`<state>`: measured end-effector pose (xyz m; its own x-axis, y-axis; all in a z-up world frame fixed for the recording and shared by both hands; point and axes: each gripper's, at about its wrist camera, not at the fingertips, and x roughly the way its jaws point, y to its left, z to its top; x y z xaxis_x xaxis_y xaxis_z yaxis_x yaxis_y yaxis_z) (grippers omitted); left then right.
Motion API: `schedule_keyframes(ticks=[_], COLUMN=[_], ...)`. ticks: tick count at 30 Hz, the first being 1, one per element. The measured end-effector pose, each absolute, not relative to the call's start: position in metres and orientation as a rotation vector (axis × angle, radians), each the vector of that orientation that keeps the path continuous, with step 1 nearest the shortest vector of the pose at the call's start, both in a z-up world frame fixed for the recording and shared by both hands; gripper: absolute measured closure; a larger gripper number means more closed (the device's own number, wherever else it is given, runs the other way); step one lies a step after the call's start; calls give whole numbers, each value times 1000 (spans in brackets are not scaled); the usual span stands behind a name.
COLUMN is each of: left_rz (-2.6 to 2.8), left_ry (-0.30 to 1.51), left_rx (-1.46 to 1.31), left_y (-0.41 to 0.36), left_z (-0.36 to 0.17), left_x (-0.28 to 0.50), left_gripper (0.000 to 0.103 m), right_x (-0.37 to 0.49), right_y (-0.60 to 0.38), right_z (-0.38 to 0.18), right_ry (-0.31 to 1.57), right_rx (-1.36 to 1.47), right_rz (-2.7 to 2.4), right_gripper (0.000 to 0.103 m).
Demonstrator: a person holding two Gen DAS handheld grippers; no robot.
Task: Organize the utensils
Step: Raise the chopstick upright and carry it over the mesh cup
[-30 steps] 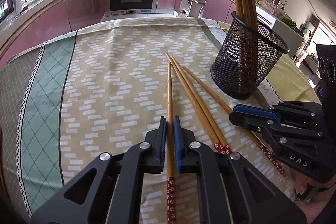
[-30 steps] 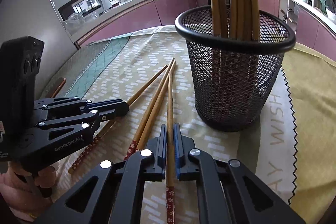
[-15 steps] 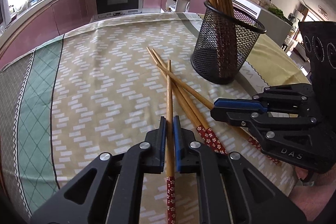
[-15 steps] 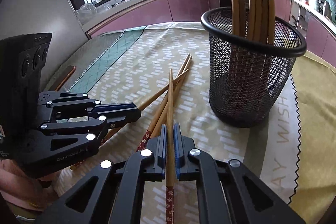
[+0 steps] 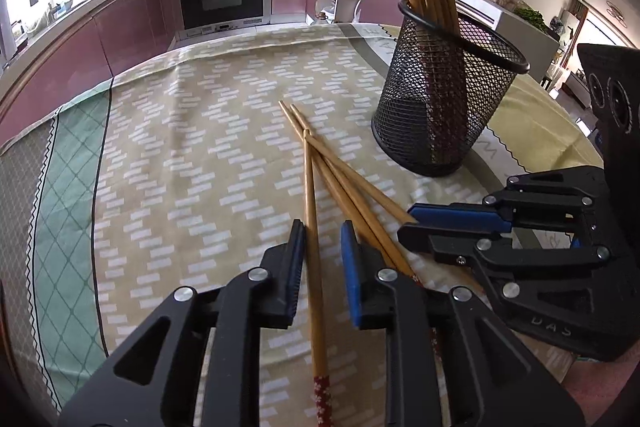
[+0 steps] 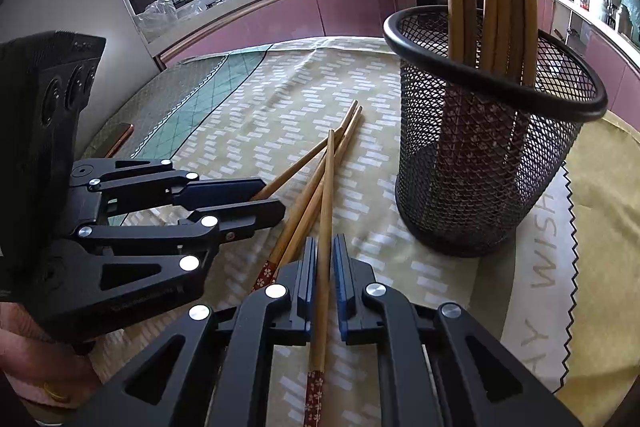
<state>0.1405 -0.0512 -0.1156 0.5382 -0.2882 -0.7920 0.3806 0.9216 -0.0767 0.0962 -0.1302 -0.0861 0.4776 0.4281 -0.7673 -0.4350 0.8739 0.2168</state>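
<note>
Just opening off its chopstick (image 5: 311, 227), which lies loose between the pads on the tablecloth (image 5: 192, 155), the left gripper (image 5: 322, 239) flanks the right gripper (image 6: 322, 253), clamped on another chopstick (image 6: 326, 211) beside the mesh holder (image 6: 480, 163).

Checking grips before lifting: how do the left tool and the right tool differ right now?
The left tool has just been opening, leaving a gap beside its chopstick; the right tool is clamped on its chopstick. The right tool is nearer the mesh holder than the left tool. Both angle down, each around one red-ended chopstick.
</note>
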Motion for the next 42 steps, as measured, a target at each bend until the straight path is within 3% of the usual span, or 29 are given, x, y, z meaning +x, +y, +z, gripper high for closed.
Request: schedule_keyframes(ticks=[6,42], left_rz=[-382,-509], left_ry=[922,764], left_rx=[96,-27], left_y=[-51,-26], left_z=[-116,-42], left_x=[144,97], left_gripper=[95,96], right_x=[94,59], right_y=[-137,-191], right_z=[-85,-24], right_ry=[927,737], right_rx=[8,148], right_rz=[532,565], right_gripper=[97,97])
